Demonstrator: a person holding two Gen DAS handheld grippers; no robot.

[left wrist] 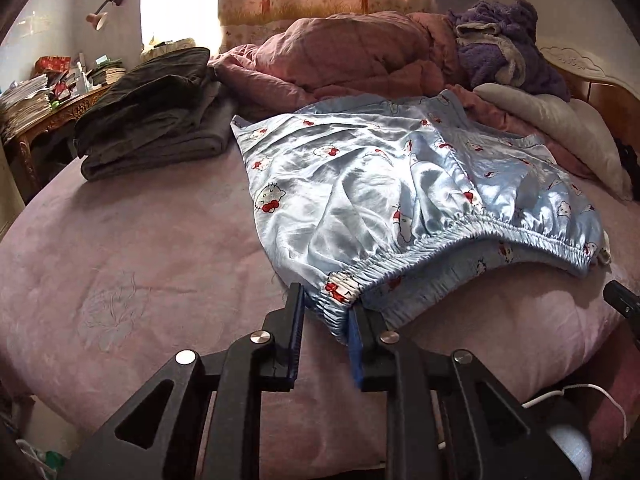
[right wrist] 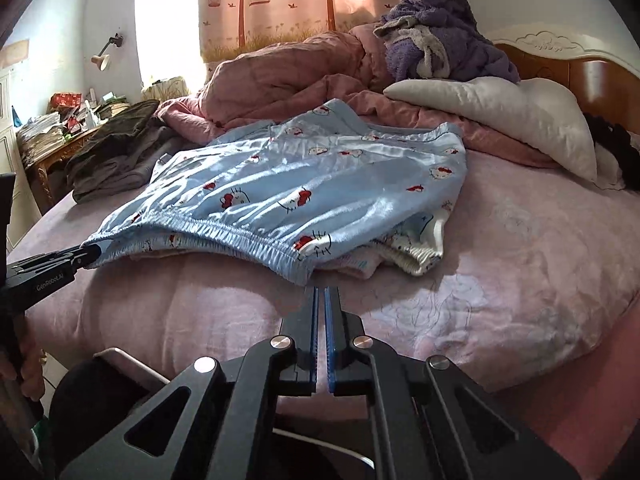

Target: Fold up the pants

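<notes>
On the bed [left wrist: 120,240], left gripper [left wrist: 326,312] jaws pinch the pants [left wrist: 360,184] waistband; right gripper [right wrist: 321,300] closed, empty.

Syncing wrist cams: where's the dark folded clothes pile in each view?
Left wrist: dark folded clothes pile at upper left, on the bed, left of the blue satin pants.
Right wrist: the pile at mid left edge, behind the pants' waistband.
Shared landmark: purple fleece garment near the headboard.
</notes>
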